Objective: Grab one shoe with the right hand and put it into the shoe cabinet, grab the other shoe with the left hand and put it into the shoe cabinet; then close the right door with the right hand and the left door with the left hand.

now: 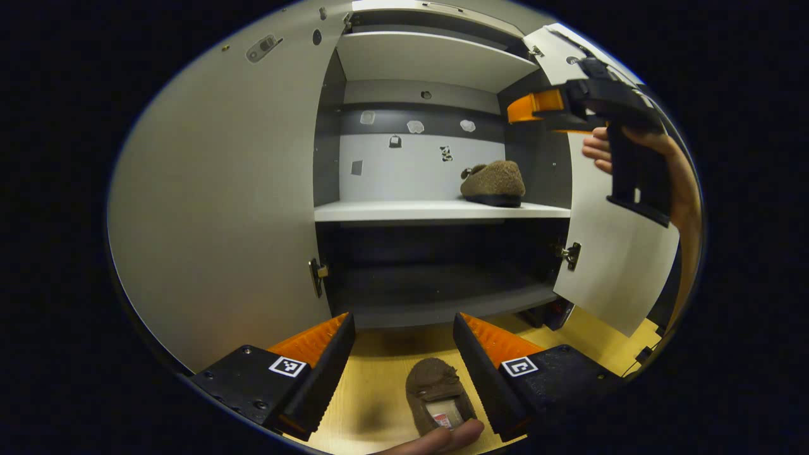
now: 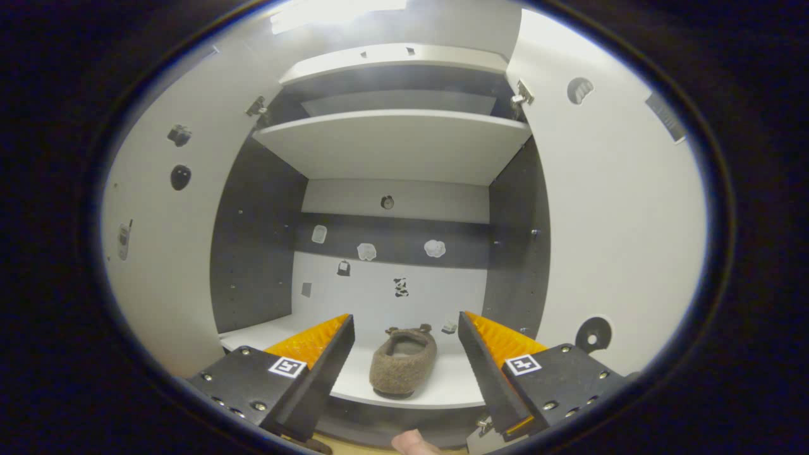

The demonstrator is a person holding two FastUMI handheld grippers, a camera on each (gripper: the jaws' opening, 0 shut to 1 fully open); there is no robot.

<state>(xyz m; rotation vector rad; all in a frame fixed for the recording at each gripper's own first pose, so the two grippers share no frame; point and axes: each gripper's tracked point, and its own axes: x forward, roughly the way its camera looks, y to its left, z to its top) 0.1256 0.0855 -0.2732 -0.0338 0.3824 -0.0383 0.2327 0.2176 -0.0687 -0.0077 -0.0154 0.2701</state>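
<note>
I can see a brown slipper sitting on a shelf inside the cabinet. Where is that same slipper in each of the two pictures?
Left gripper view: the slipper on the shelf sits right of centre, at the right end of the middle shelf.
Right gripper view: the same slipper lies low and central, framed between the open right gripper.
Shared landmark: the small stickers on the cabinet's back wall.

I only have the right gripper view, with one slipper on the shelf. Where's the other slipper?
Observer: The other slipper lies on the wooden floor in front of the cabinet.
Operator: Has the left hand-held gripper got it?
Observer: No. The left hand-held gripper is open, with that slipper showing between its fingers, not gripped.
Operator: Where does mine sit?
Observer: The right hand-held gripper is up by the right door, higher than the shelved slipper.
</note>
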